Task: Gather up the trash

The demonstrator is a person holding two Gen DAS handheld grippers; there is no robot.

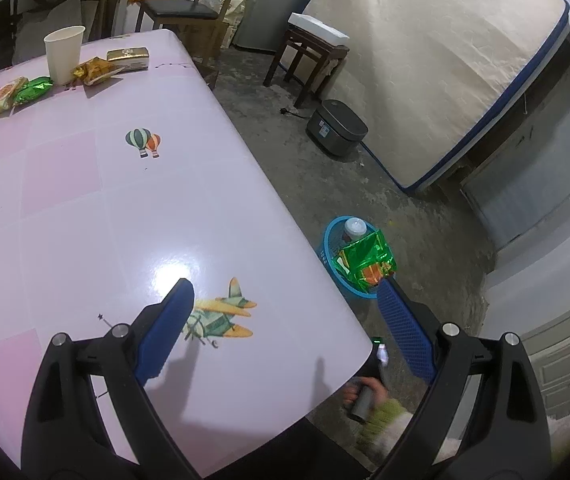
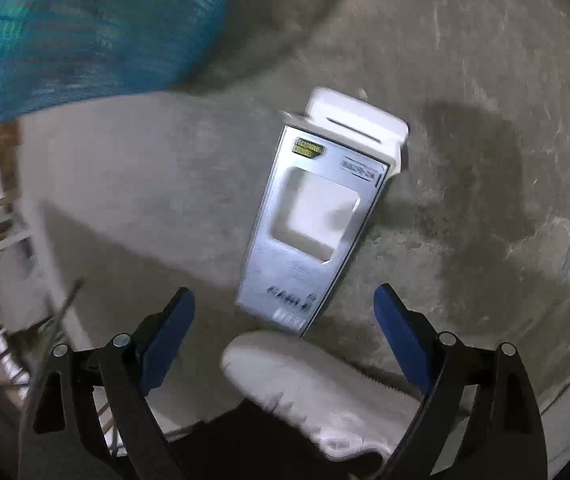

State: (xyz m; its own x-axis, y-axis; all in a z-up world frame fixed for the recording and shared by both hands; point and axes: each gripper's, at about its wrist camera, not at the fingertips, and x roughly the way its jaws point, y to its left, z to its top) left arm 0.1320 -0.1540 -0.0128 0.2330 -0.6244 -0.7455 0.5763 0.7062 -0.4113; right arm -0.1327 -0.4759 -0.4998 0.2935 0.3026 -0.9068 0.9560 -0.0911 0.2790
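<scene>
Silver-grey cable box (image 2: 317, 220) with white cutout lies on concrete; both grippers' jaws released, empty.

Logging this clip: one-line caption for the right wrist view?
Open right gripper above a grey-and-white cable box on the concrete floor, beside a white shoe and blue basket.

My grippers: left gripper (image 1: 285, 308) and right gripper (image 2: 285, 312) have black frames, silver screws, blue textured pads (image 1: 403, 328); green knit sleeve (image 1: 381, 416), white shoe (image 2: 309, 384)
</scene>
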